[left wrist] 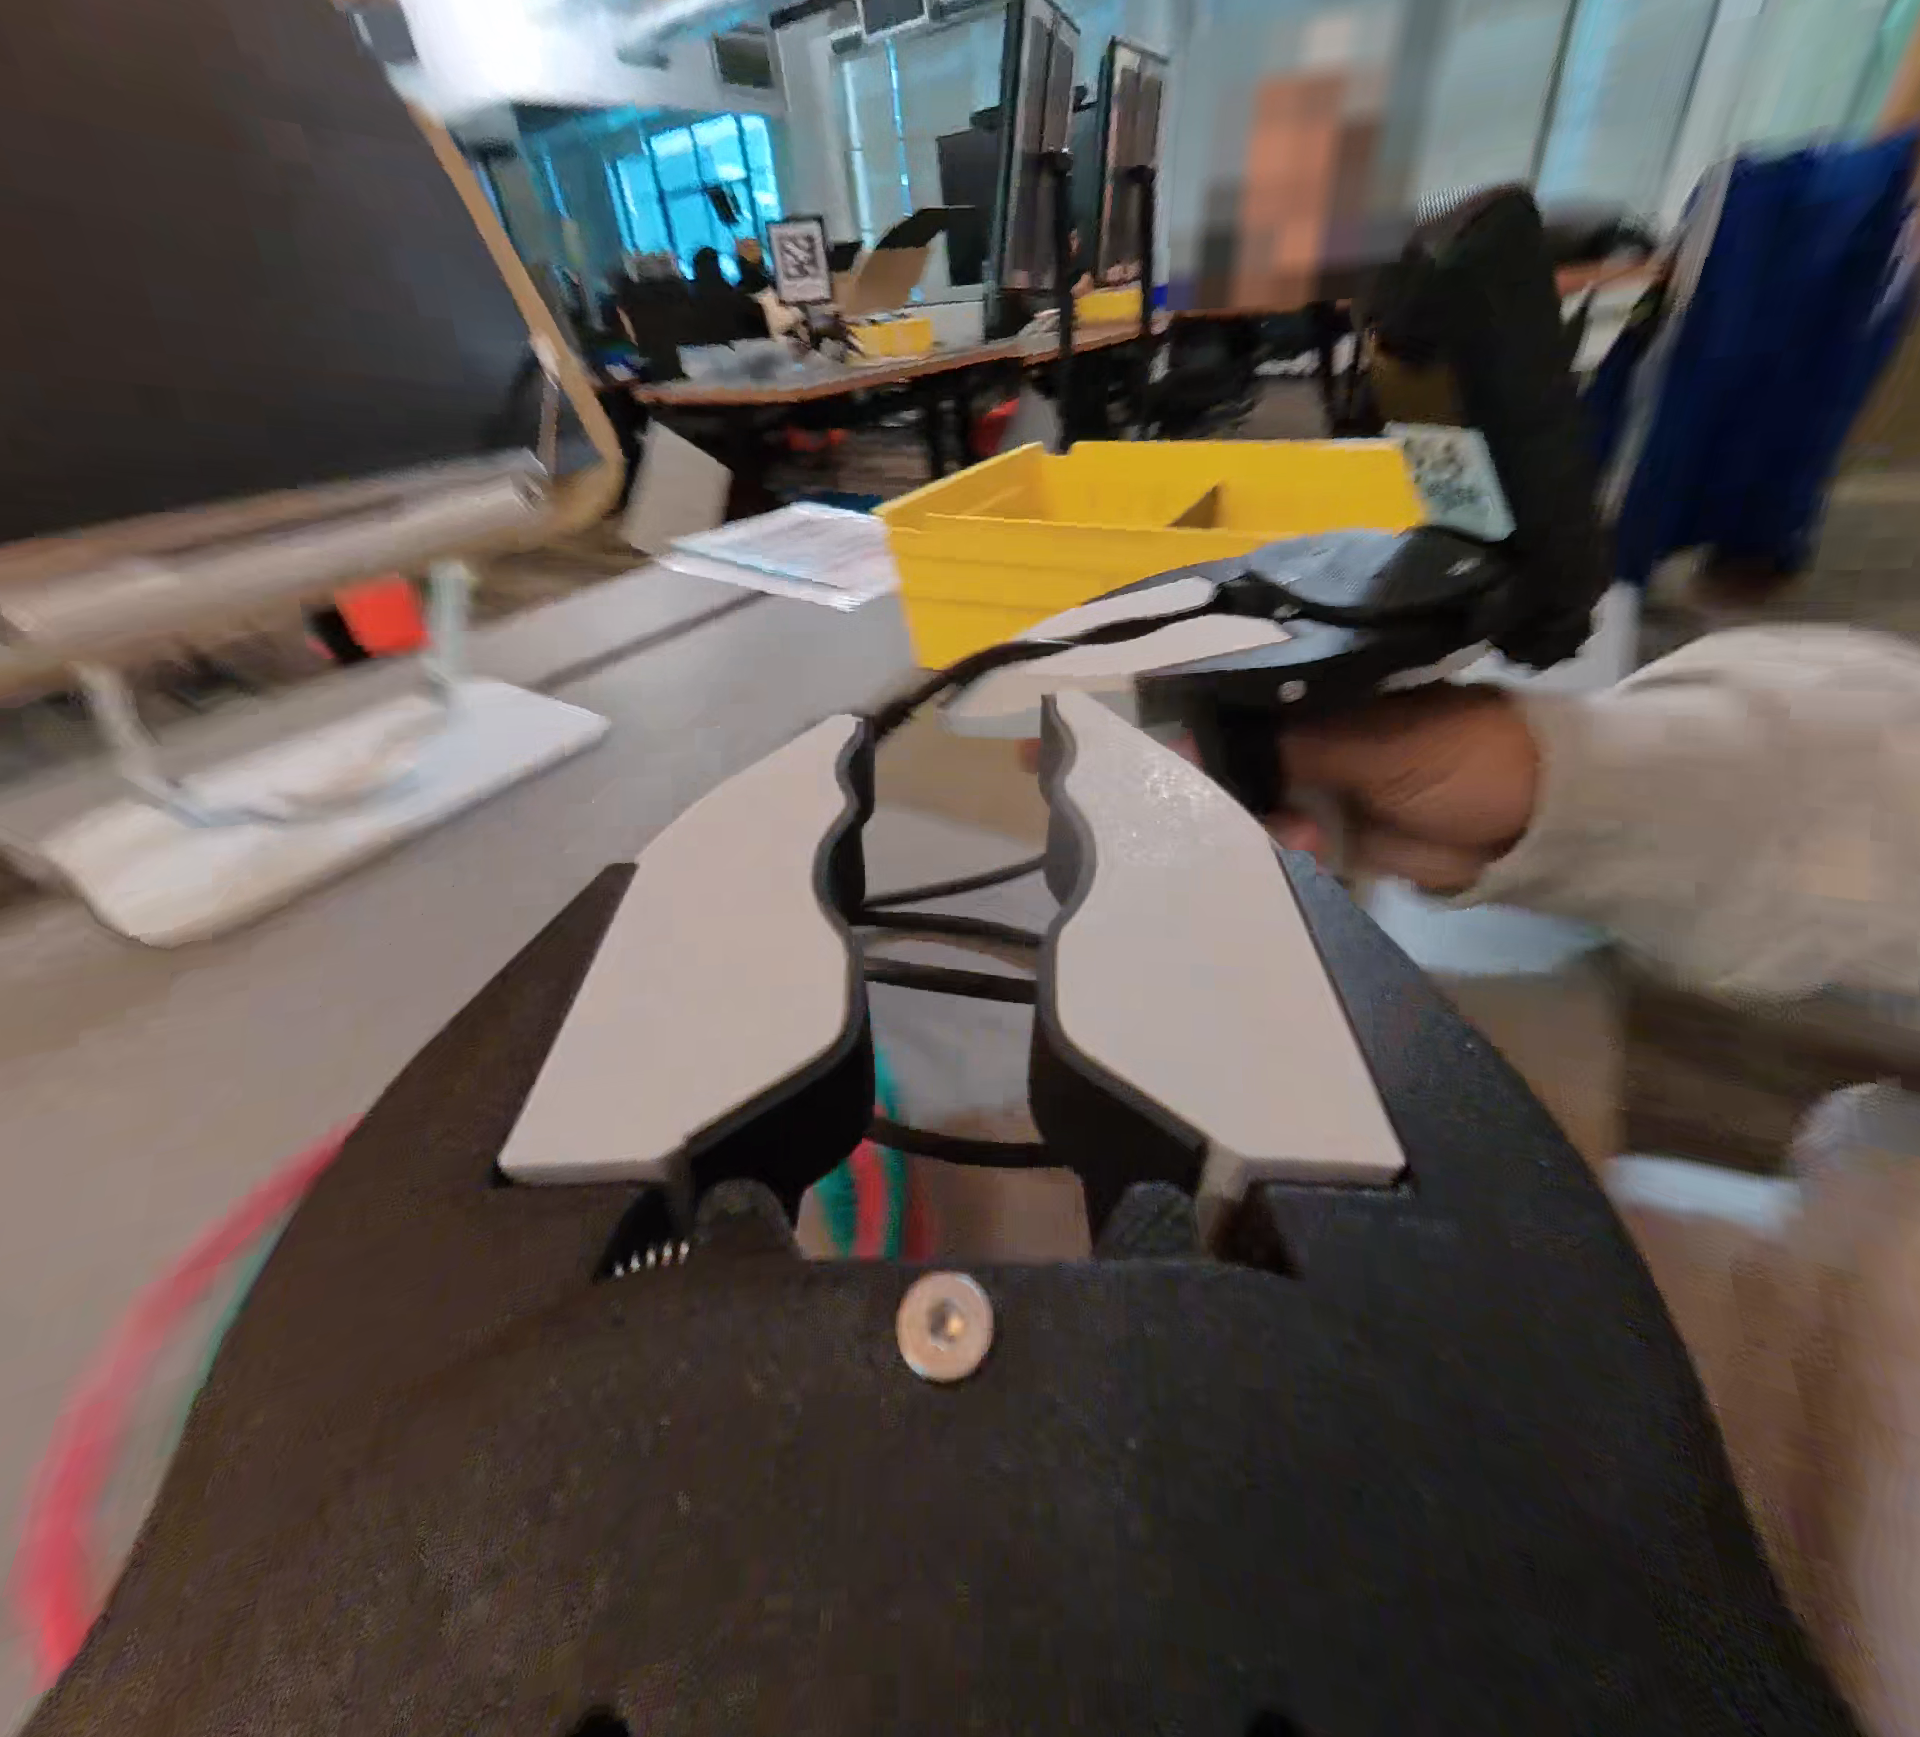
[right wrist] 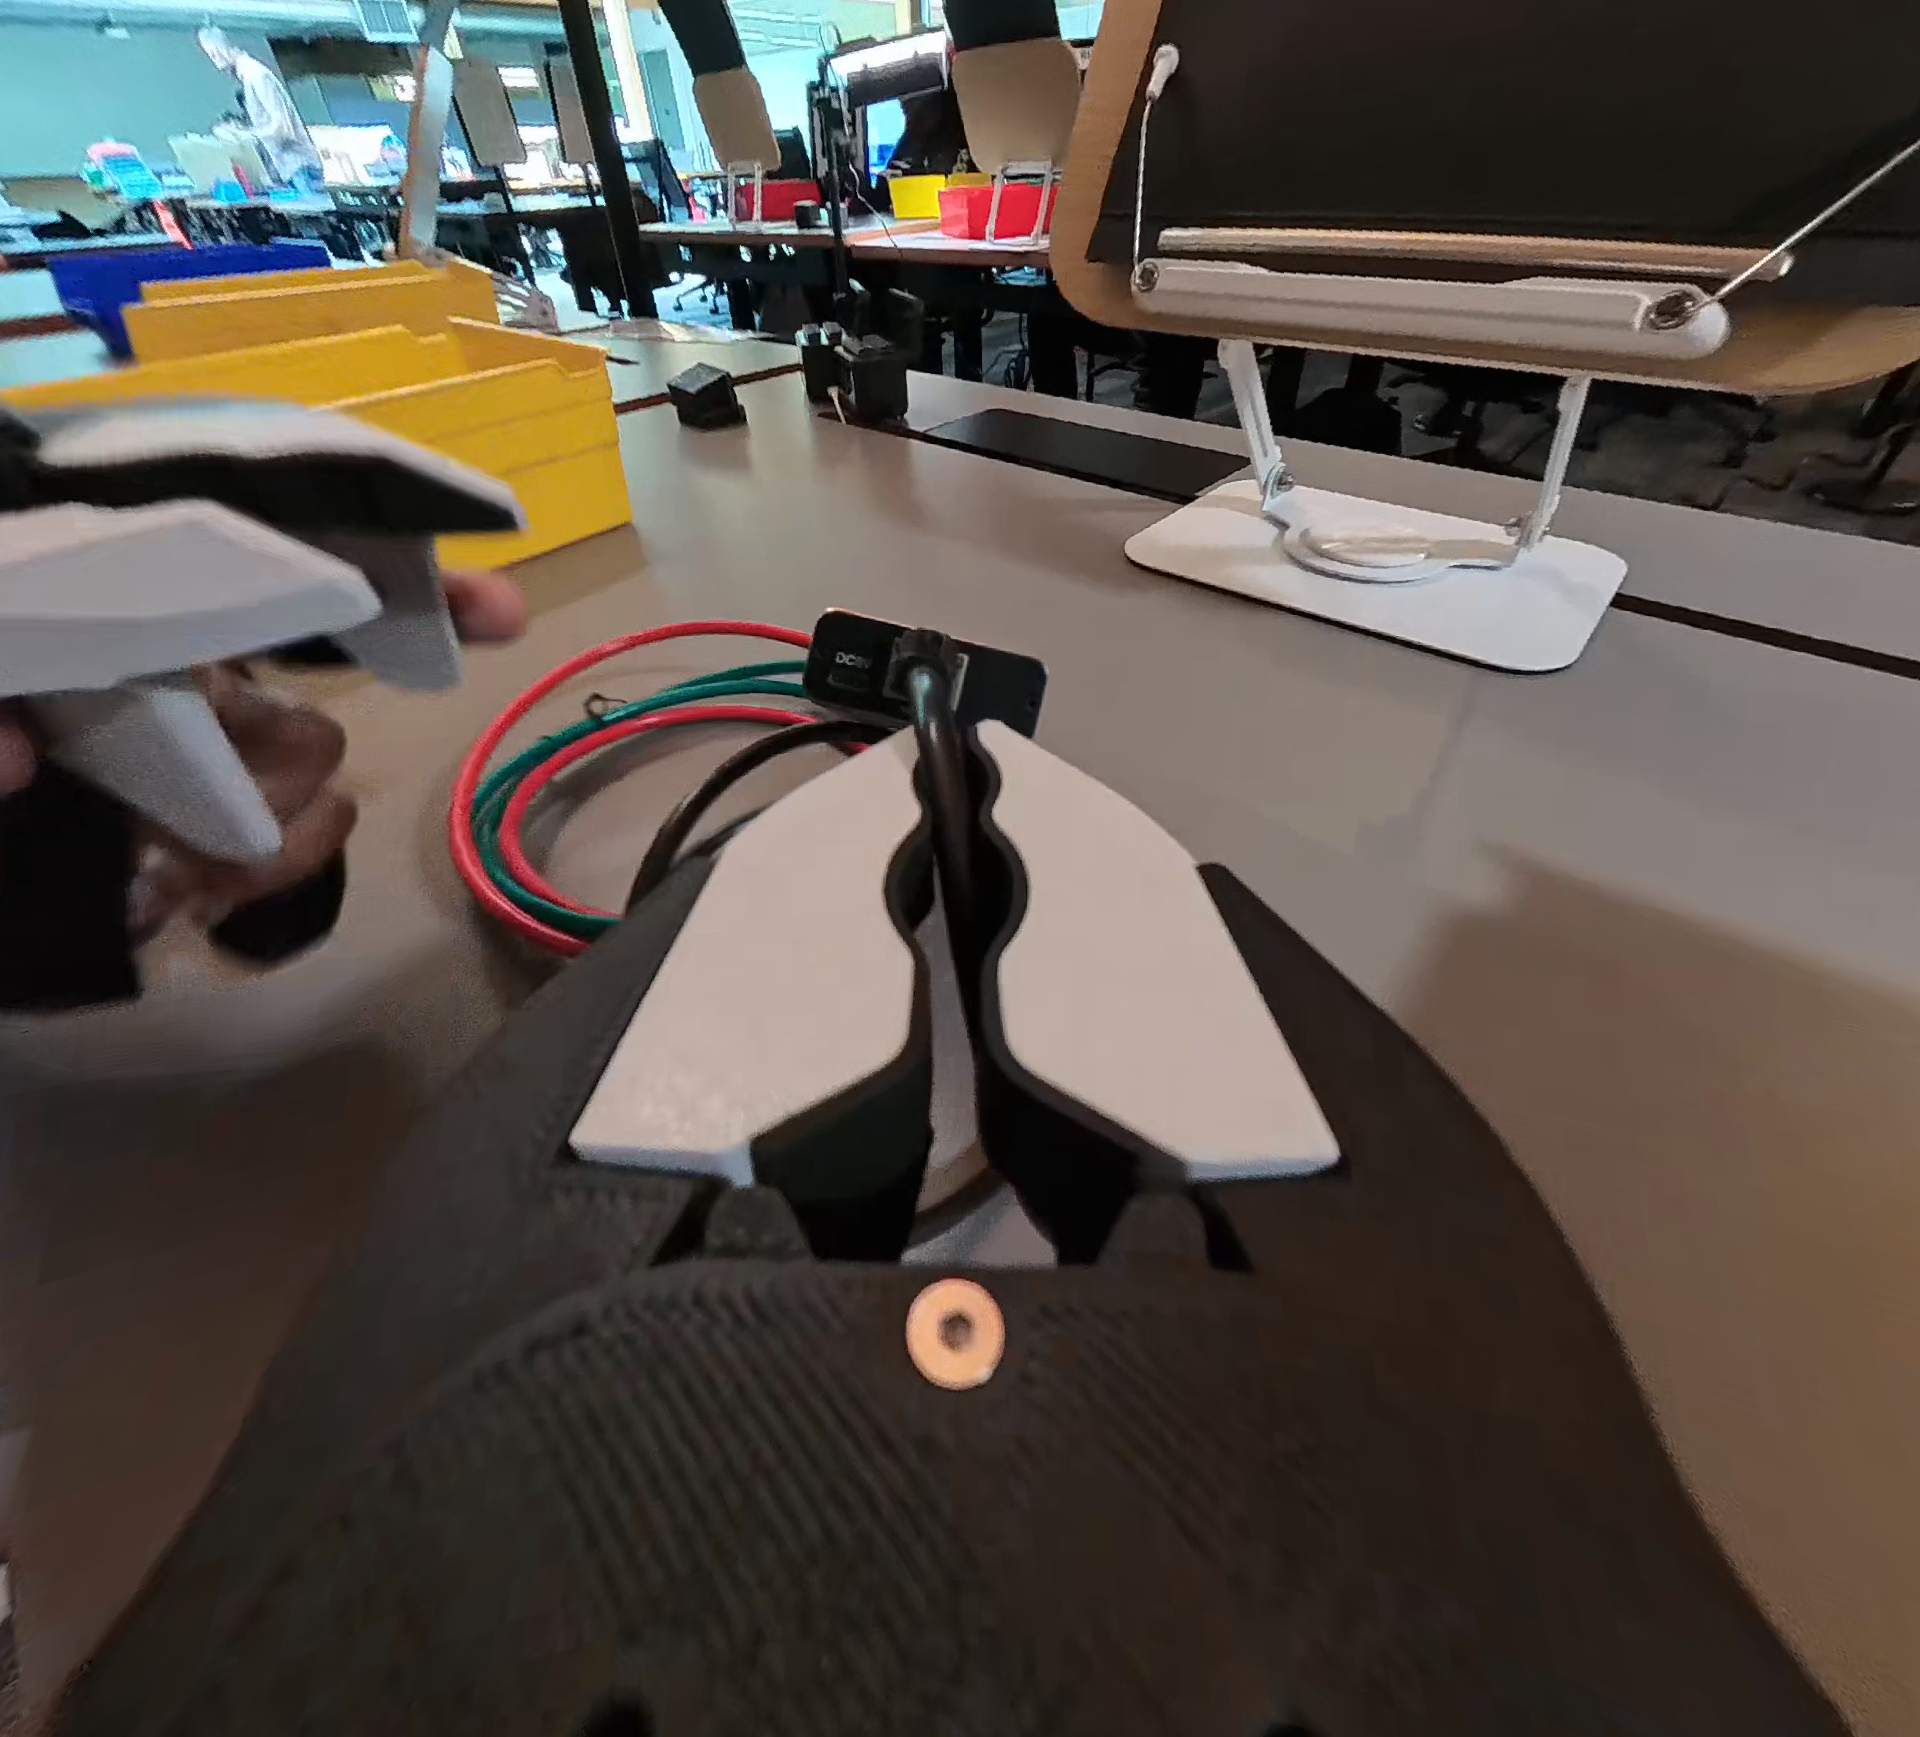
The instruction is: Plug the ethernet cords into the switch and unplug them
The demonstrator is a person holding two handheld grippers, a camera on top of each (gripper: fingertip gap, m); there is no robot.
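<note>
In the right wrist view my right gripper point(right wrist: 945, 752) is shut on a black ethernet cord point(right wrist: 940, 794). The cord's plug sits in a small black switch point(right wrist: 1003, 685) just ahead on the grey table. A red cord point(right wrist: 623, 645) and a green cord point(right wrist: 623, 713) run from the switch's left side and coil on the table. My left gripper point(right wrist: 447, 560), held by a hand, hovers open to the left, above the coils. In the left wrist view my left gripper point(left wrist: 951, 726) is open and empty, raised over black cord loops point(left wrist: 945, 929). The right gripper point(left wrist: 997, 674) shows beyond it, with the cord running from its tips.
Yellow bins point(right wrist: 520, 440) stand at the left of the switch, also seen ahead in the left wrist view point(left wrist: 1091, 565), with papers point(left wrist: 790, 555) beside them. A dark board on a white stand point(right wrist: 1371, 565) stands at the right. A blue bin point(right wrist: 156, 264) lies farther back.
</note>
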